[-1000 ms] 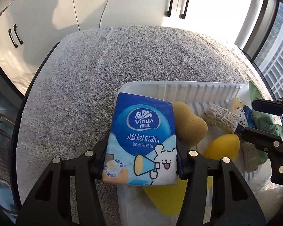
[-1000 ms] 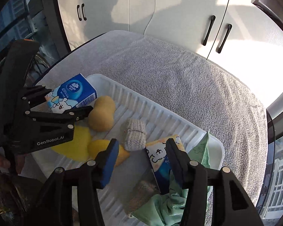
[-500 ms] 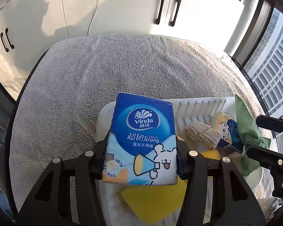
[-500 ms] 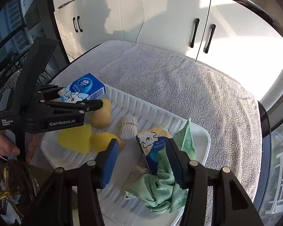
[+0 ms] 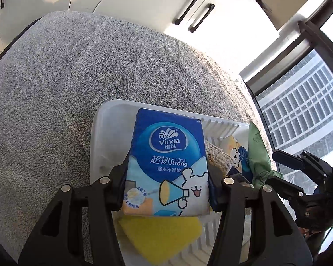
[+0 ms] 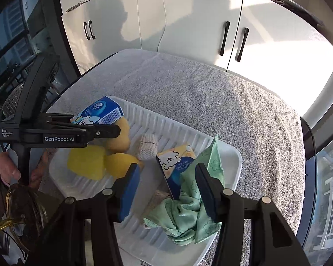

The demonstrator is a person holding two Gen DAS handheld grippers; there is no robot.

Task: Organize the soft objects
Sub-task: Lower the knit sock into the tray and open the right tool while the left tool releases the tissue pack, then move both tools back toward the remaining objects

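Note:
My left gripper (image 5: pixel 167 177) is shut on a blue Vinda tissue pack (image 5: pixel 168 157) and holds it above the left end of the white ribbed tray (image 5: pixel 100 133); the pack also shows in the right wrist view (image 6: pixel 100 113). My right gripper (image 6: pixel 166 188) is open and empty, hovering over the tray (image 6: pixel 228 177) above a second tissue pack (image 6: pixel 177 166) and a green cloth (image 6: pixel 193 217). In the tray lie a yellow sponge (image 6: pixel 86 161), two rounded yellow-brown sponges (image 6: pixel 119 139), and a beige knitted pad (image 6: pixel 147 146).
A grey towel (image 6: pixel 211 102) covers the round table. White cabinets (image 6: pixel 188 26) stand behind it. Windows lie to the right (image 5: pixel 299 110). A glass dish with a brass handle (image 6: pixel 22 215) sits at the lower left, beside the person's hand (image 6: pixel 8 166).
My left gripper has lifted the Vinda pack up and back from the tray, swinging left. My right gripper has risen and pulled back, staying open.

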